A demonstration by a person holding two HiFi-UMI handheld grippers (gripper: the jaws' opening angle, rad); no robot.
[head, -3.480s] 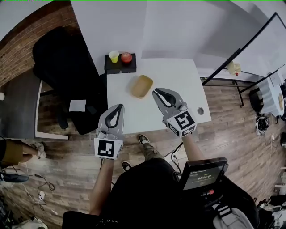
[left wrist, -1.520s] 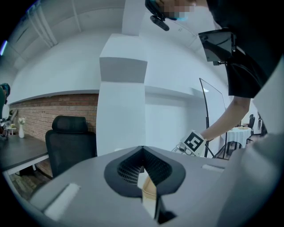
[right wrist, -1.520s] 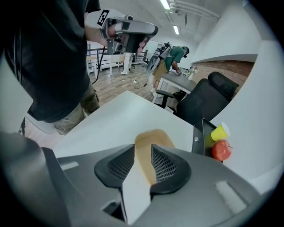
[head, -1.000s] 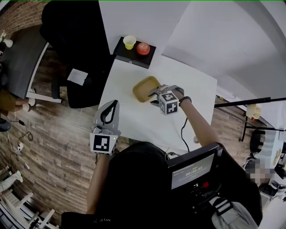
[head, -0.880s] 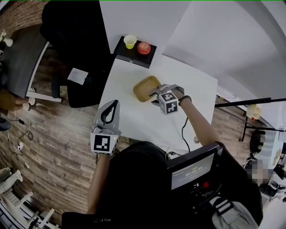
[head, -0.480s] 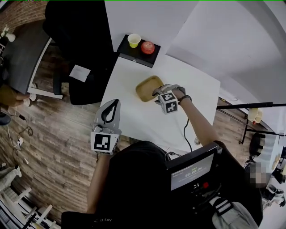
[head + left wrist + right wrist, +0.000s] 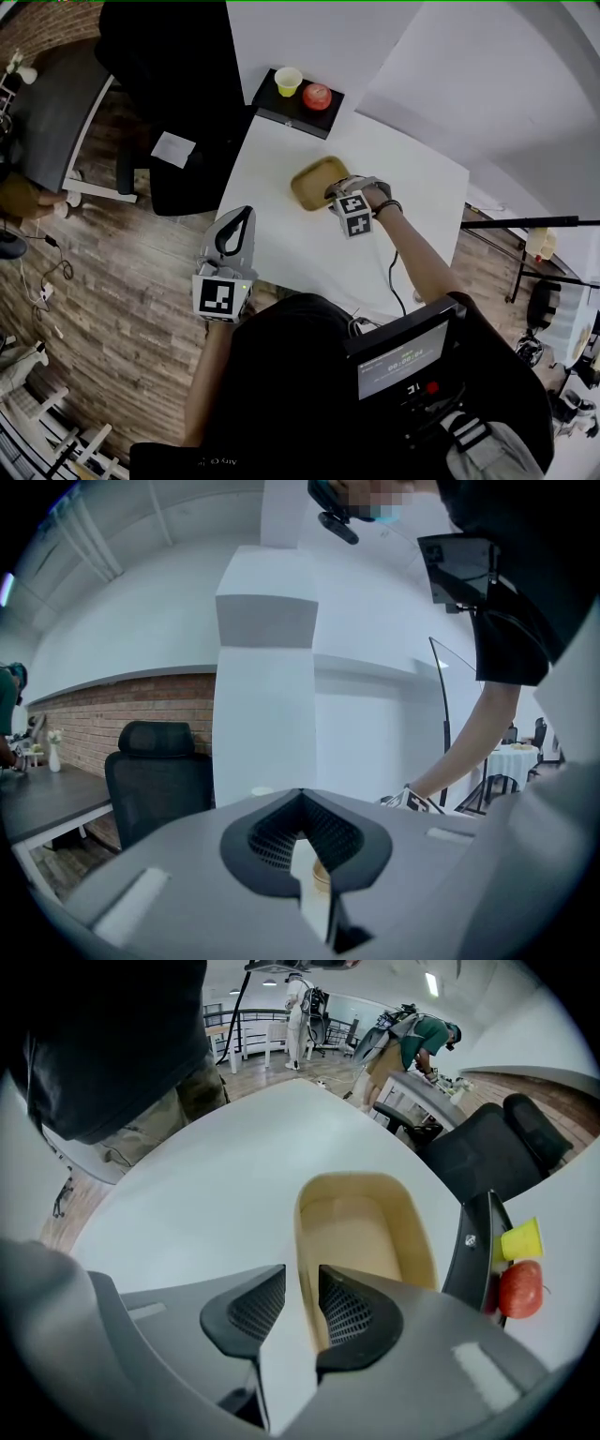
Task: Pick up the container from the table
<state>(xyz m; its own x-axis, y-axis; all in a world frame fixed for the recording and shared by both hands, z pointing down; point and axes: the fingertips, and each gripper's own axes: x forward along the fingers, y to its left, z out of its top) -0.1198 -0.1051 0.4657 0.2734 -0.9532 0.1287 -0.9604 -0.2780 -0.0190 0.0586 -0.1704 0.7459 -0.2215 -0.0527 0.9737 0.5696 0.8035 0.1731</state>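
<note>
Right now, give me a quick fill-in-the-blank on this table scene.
The tan container lies on a ___ table. The yellow cup stands on a ___ box. Beside the cup sits a ___ fruit.
Missing: white; black; red.

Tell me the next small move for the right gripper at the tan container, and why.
Probably finish closing the right gripper on the wall, then lift. Its jaws have just been closing, and they straddle the near wall of the container. One pad is outside over the table and the other is inside. A slight gap shows beside the wall, so the grip does not look firm yet.
</note>
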